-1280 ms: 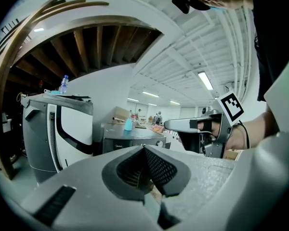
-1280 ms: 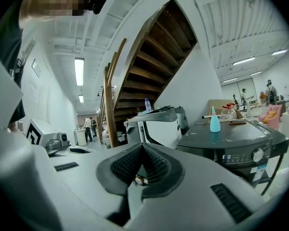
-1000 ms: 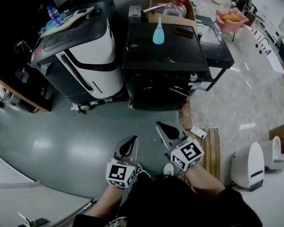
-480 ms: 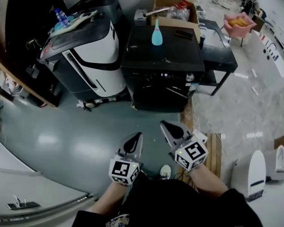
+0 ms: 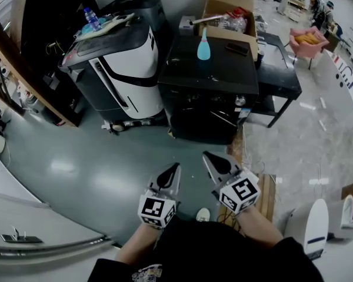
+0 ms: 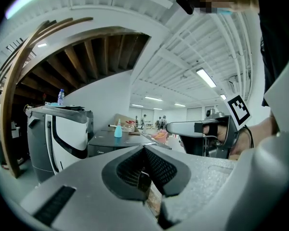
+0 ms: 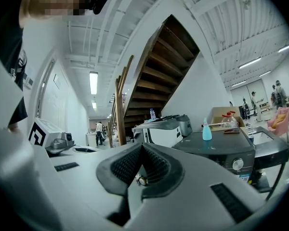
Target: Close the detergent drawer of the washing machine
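Note:
The black washing machine [image 5: 209, 78] stands across the grey floor, well ahead of both grippers. Its control panel with a silver knob [image 5: 240, 100] faces me. From this distance I cannot make out its detergent drawer. A light blue bottle [image 5: 203, 46] stands on its lid. My left gripper [image 5: 176, 167] and right gripper [image 5: 206, 155] are side by side low in the head view, both shut and empty, pointing towards the machine. The right gripper view shows the machine [image 7: 216, 150] and its knob [image 7: 237, 164] beyond the shut right gripper [image 7: 142, 146]. The left gripper [image 6: 144, 148] also sees the bottle [image 6: 118, 129].
A white and grey appliance [image 5: 115, 69] stands left of the washing machine. Behind it is an open cardboard box [image 5: 229, 13], to its right a black table [image 5: 279, 75]. A wooden pallet [image 5: 265, 192] and a white device [image 5: 315, 228] lie at my right.
Both grippers stay shut and have shifted slightly right in the head view. The whole view has drifted, with the washing machine now a little lower and further right.

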Available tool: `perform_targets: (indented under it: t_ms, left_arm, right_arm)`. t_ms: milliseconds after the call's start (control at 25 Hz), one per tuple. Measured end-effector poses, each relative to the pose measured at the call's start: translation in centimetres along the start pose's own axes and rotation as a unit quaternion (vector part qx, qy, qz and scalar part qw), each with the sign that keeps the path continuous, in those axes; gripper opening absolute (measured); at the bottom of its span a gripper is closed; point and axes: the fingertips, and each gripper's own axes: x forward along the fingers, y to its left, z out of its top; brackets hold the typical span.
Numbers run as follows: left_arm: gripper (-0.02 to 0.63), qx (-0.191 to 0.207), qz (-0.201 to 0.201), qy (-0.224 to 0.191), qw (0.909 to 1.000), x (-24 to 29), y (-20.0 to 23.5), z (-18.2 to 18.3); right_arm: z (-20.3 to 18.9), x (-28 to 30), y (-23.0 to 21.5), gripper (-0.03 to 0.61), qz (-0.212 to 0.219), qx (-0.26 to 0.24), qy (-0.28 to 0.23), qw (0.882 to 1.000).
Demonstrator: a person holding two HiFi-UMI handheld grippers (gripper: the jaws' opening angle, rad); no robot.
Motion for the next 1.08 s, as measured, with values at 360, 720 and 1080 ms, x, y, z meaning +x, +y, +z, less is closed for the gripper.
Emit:
perform_targets:
  t_ms: [360, 720, 1080]
  left_arm:
    - [0.003, 0.008, 0.005, -0.003, 0.9999, -0.2, -0.7, 0.6]
    - [0.003, 0.010, 0.010, -0.002, 0.9999, -0.1, -1.2, 0.5]
    - [0.003, 0.011, 0.011, -0.004, 0.9999, 0.3, -1.5, 0.8]
  right_arm:
    - [0.0, -0.6, -0.1, -0.002, 0.002, 0.004, -0.005, 1.000]
    - [-0.2, -1.1, -0.4, -0.003, 0.005, 0.011, -0.005, 1.000]
    - [-0.2, -1.3, -1.0, -0.002, 0.005, 0.012, -0.001, 1.000]
